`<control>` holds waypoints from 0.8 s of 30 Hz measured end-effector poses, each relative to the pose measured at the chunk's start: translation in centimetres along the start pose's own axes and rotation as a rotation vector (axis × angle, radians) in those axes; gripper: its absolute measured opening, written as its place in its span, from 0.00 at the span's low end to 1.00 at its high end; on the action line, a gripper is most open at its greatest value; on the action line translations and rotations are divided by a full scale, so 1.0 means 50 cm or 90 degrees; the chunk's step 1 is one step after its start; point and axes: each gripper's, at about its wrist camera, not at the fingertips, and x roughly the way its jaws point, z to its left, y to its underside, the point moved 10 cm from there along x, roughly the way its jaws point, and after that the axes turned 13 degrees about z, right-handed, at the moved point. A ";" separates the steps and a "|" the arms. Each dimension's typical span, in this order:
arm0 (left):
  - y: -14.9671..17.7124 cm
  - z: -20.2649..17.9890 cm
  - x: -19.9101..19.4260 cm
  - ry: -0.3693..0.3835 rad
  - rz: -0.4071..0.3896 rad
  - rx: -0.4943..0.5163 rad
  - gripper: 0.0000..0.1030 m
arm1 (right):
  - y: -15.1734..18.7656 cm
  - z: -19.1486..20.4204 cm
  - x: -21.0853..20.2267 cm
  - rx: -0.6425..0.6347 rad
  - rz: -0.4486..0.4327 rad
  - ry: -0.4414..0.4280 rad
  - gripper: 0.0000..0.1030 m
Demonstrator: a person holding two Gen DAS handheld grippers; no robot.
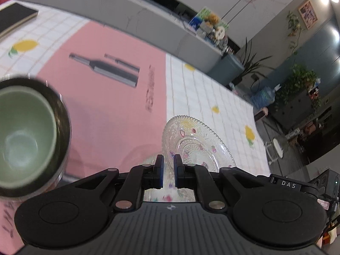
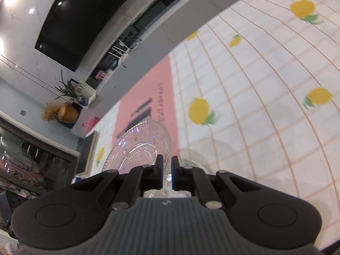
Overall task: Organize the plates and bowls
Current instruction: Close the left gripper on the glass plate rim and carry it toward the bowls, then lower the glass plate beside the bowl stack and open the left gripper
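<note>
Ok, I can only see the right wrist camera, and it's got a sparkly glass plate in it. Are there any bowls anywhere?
Observer: Yes. The left wrist view shows a green bowl nested inside a dark bowl.
Operator: What's the other hand doing?
Observer: The left hand-held gripper is pinched on the rim of a tilted glass plate with pink dots.
Operator: Is anything else on the table?
Observer: A black notebook lies at the far corner of the lemon tablecloth.
</note>
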 end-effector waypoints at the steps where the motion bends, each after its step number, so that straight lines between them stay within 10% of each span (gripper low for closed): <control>1: 0.008 0.005 0.006 -0.003 0.007 -0.003 0.09 | 0.009 -0.010 0.004 0.004 0.005 0.003 0.05; 24: 0.080 0.060 0.057 -0.074 0.071 -0.011 0.11 | 0.073 -0.037 0.069 -0.047 0.051 0.109 0.06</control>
